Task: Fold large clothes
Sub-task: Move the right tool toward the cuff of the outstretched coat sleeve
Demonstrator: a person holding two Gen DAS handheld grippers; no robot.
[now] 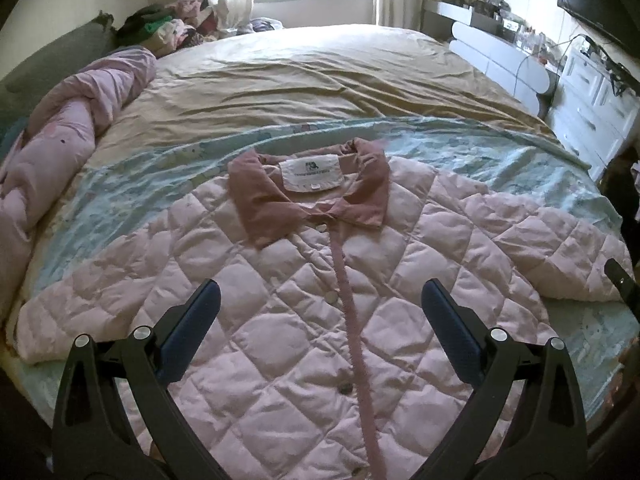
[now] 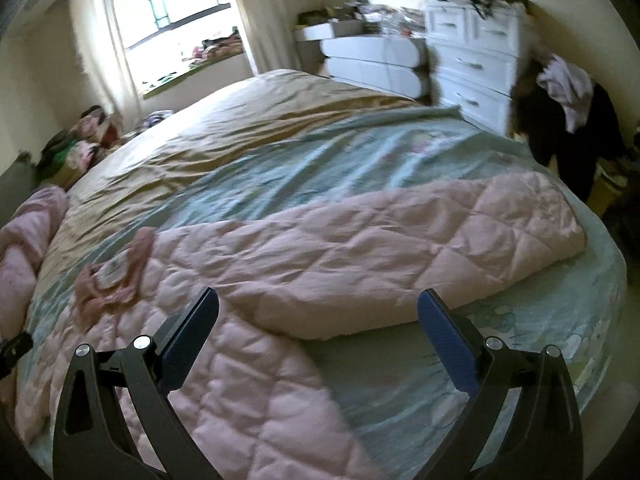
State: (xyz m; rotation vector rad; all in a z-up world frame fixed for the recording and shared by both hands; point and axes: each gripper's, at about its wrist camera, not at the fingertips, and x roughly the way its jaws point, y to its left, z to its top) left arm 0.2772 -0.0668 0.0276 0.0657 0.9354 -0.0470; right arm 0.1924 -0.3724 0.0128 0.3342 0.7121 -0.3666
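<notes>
A pale pink quilted jacket (image 1: 304, 292) with a darker pink collar (image 1: 308, 188) lies flat, front up and buttoned, on the light blue sheet (image 1: 120, 184). Both sleeves are spread out sideways. My left gripper (image 1: 320, 300) is open and empty above the jacket's chest, near the button strip. In the right wrist view the jacket's right sleeve (image 2: 400, 248) stretches across to the bed's edge. My right gripper (image 2: 318, 308) is open and empty above the sleeve's underarm. The right gripper's tip shows at the left wrist view's right edge (image 1: 622, 280).
A tan bedcover (image 1: 312, 76) covers the far half of the bed. A rolled pink quilt (image 1: 68, 136) lies along the left side, with a clothes pile (image 1: 176, 24) behind it. White drawers (image 2: 472, 52) and dark hanging clothes (image 2: 568, 120) stand right of the bed.
</notes>
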